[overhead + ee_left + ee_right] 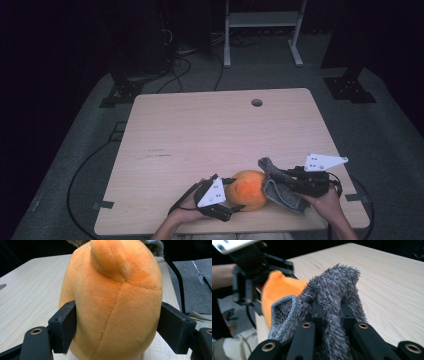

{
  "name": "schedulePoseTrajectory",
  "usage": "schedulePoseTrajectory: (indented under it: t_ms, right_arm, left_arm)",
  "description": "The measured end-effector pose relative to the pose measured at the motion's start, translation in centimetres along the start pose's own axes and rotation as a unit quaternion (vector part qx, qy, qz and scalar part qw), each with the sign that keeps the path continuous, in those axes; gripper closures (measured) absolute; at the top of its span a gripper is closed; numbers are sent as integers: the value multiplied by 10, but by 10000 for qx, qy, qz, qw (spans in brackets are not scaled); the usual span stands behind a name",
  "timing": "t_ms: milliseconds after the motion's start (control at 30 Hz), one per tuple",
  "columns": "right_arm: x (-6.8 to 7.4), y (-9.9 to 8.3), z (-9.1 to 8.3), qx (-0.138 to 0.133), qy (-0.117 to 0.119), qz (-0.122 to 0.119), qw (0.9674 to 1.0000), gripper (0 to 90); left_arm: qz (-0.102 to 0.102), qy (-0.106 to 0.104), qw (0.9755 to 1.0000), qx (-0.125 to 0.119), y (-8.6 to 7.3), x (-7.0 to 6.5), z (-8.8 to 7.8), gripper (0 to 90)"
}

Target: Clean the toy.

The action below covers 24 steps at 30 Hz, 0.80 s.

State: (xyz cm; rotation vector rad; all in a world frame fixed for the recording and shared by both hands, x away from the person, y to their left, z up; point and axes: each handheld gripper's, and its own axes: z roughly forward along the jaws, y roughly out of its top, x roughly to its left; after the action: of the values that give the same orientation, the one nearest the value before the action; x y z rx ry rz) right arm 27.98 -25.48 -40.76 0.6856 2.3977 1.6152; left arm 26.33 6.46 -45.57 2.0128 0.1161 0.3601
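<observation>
The grey fuzzy cloth (329,302) is pinched by the right gripper (332,315). The orange plush toy (112,302), just left of it on the counter (200,130), is squeezed between the left gripper's (227,197) fingers (63,327).

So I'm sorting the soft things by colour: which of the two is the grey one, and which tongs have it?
The fuzzy grey cloth, pinched in the right tongs. The other soft thing is the orange plush toy, held between the left tongs.

A: What's the room like?
B: Dark all round. A pale wood counter (200,130) with a round hole (256,102) near its far edge stands on grey carpet (390,145).
A: Anything behind it?
B: A white metal frame (262,30), black stand feet (350,87) at both far corners, and black cables (175,70) trailing over the floor.
</observation>
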Motion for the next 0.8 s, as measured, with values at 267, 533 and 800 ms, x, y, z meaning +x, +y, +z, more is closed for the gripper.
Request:
schedulePoseTrajectory:
  t_ms: [267,533,800]
  right_arm:
    - [0,-1,-3,-175,248,195,9993,778]
    - [8,7,13,-89,342,72,9994,775]
    - [3,2,2,-175,220,282,9992,776]
  left_arm:
    - [164,-19,9998,128,0,-1,0,205]
    - [352,-78,9992,174,-1,-3,-1,213]
    - [298,-87,9993,196,-2,-2,1,203]
